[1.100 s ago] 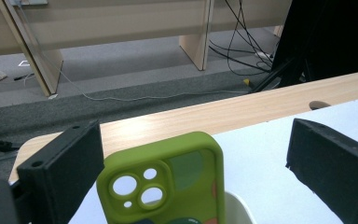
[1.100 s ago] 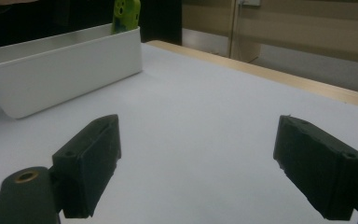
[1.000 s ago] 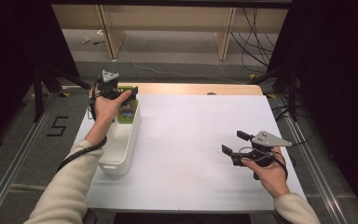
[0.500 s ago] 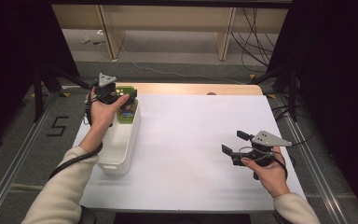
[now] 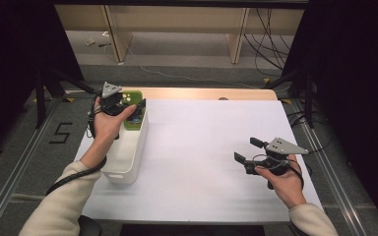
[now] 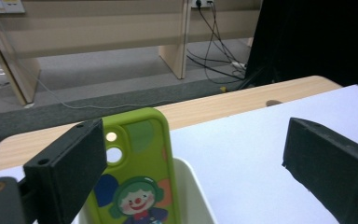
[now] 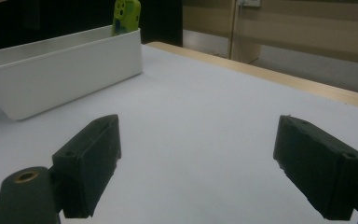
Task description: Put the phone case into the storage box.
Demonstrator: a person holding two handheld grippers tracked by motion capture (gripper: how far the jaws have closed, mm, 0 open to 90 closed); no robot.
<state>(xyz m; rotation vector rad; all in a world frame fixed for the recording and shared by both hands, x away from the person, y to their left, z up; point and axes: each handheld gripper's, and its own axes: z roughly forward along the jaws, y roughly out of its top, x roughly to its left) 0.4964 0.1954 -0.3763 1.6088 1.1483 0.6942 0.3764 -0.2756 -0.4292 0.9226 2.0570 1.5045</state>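
A: Green phone case [image 6: 142, 177] stands on end in the far end of the white bin [image 5: 128, 157], cartoon clown facing the camera; its long axis runs near upright, top leaning toward the bin's end wall.

B: Left gripper [image 5: 128, 105]?

A: Hovering right at that end; jaws wide, nothing pinched; in the left gripper view the case sits just inside the left jaw, the right jaw well clear over the white table [image 5: 206, 147].

B: And the right gripper [image 5: 248, 151]?

A: Jaws wide and empty, low over the table, well apart from the bin; left hand is plainly nearer. My read: the grasp turns on centring across the case's thin edge.
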